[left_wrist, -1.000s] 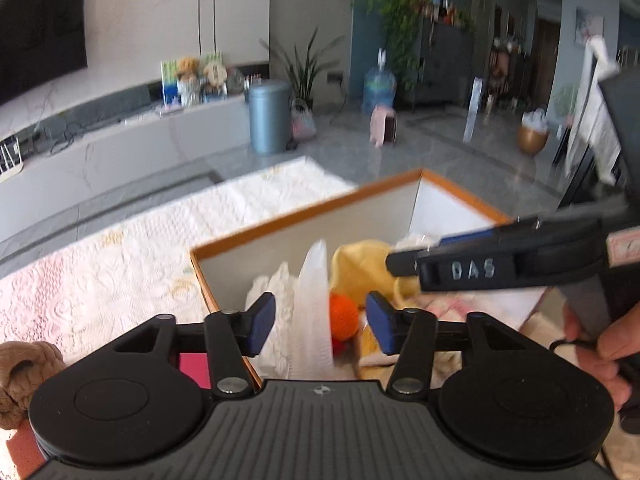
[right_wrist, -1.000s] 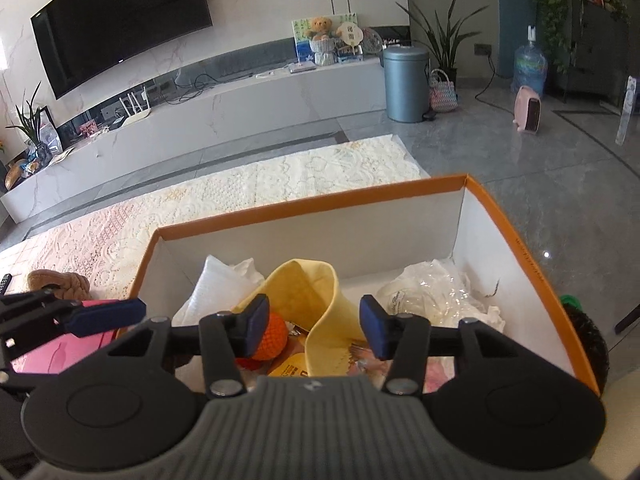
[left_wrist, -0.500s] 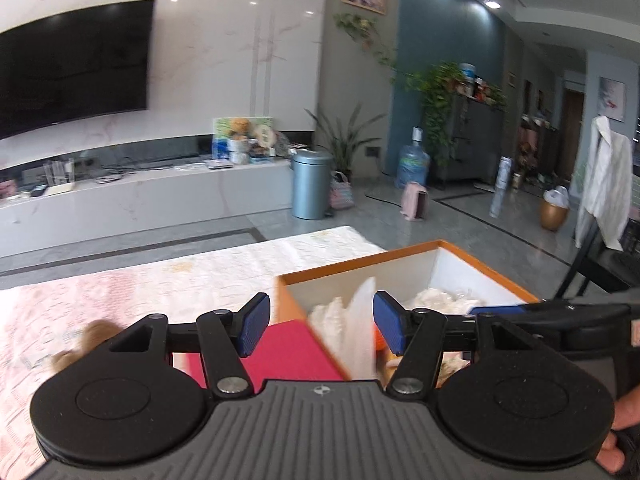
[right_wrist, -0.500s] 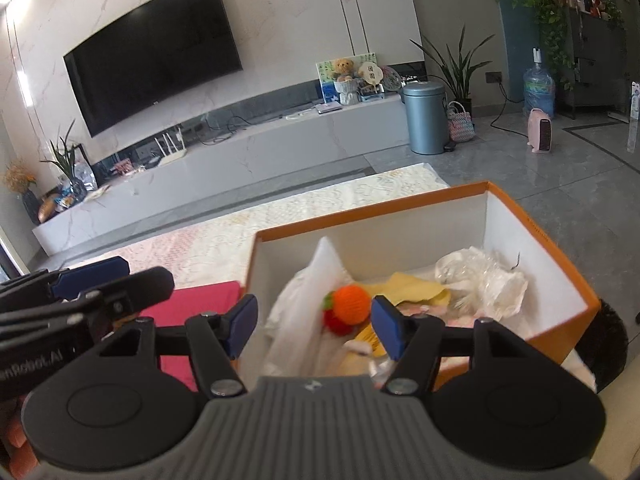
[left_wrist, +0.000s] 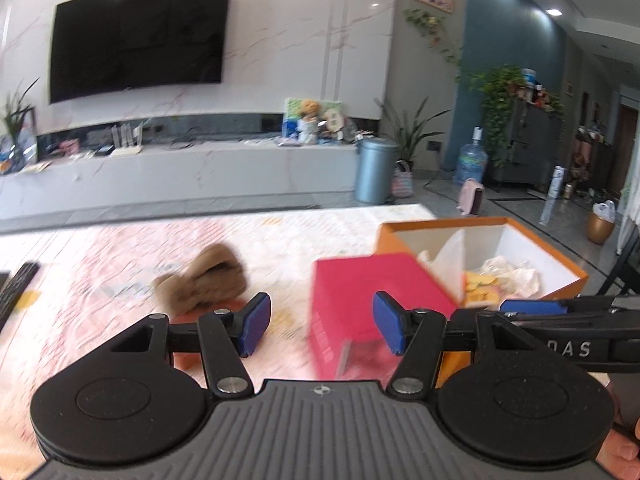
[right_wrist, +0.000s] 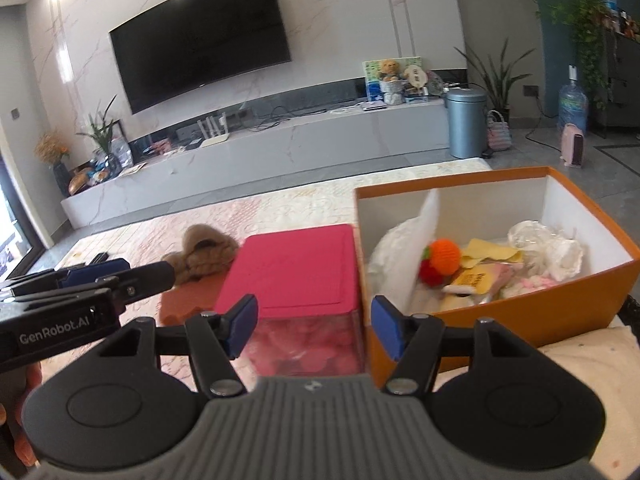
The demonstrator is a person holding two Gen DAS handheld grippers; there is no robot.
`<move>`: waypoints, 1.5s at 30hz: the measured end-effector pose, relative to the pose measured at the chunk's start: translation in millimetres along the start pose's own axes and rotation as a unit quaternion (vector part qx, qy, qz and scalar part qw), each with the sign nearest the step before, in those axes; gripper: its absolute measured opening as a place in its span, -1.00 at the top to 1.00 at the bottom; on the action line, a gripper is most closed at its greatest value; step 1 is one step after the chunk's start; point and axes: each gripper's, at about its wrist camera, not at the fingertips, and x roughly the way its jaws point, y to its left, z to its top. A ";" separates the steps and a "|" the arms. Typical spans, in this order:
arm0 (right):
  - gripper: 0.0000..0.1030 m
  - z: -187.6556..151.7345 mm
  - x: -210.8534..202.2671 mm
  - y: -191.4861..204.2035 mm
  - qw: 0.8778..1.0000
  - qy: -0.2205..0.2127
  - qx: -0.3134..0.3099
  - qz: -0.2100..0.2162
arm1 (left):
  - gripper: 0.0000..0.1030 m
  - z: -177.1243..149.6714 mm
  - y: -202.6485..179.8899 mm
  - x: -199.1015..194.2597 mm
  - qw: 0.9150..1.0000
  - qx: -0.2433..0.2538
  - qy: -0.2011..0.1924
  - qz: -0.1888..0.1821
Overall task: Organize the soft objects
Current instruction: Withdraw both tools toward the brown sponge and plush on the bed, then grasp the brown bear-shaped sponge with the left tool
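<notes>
Left gripper (left_wrist: 319,329) level, jaws spread, empty; brown plush toy (left_wrist: 202,283) ahead-left of jaws. Right gripper (right_wrist: 313,329) level, jaws spread, empty; orange box (right_wrist: 496,320) ahead-right, pink box (right_wrist: 296,276) between jaws, beyond tips.

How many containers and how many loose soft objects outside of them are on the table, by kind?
Orange box: 1
Pink-lidded box: 1
Brown plush item lying loose on the tablecloth: 1
Total: 3
</notes>
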 end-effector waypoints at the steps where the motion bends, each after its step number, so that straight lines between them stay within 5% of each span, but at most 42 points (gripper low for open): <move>1: -0.22 -1.3 2.2 6.8 1.000 0.002 -0.008 0.004 | -0.35 -4.6 7.9 -3.3 1.000 -0.005 0.004 0.005; 14: -0.13 7.6 55.6 92.0 0.990 0.034 -0.125 0.057 | -0.34 -18.9 90.6 -1.1 0.997 -0.039 0.050 0.048; 23: 0.02 30.0 126.0 128.6 0.964 0.113 -0.233 0.055 | -0.51 -21.3 124.9 50.9 0.996 -0.001 0.091 0.013; 32: 0.18 34.9 193.0 145.1 0.945 0.168 -0.281 0.021 | -0.55 -17.5 156.4 108.0 0.991 -0.048 0.120 0.021; 39: 0.19 21.3 217.0 155.2 0.931 0.196 -0.309 0.015 | -0.54 -16.4 171.7 143.1 0.990 -0.059 0.127 -0.029; 45: 0.19 15.6 229.7 155.7 0.930 0.206 -0.305 0.002 | -0.42 -26.3 180.9 160.3 0.981 -0.085 0.155 -0.081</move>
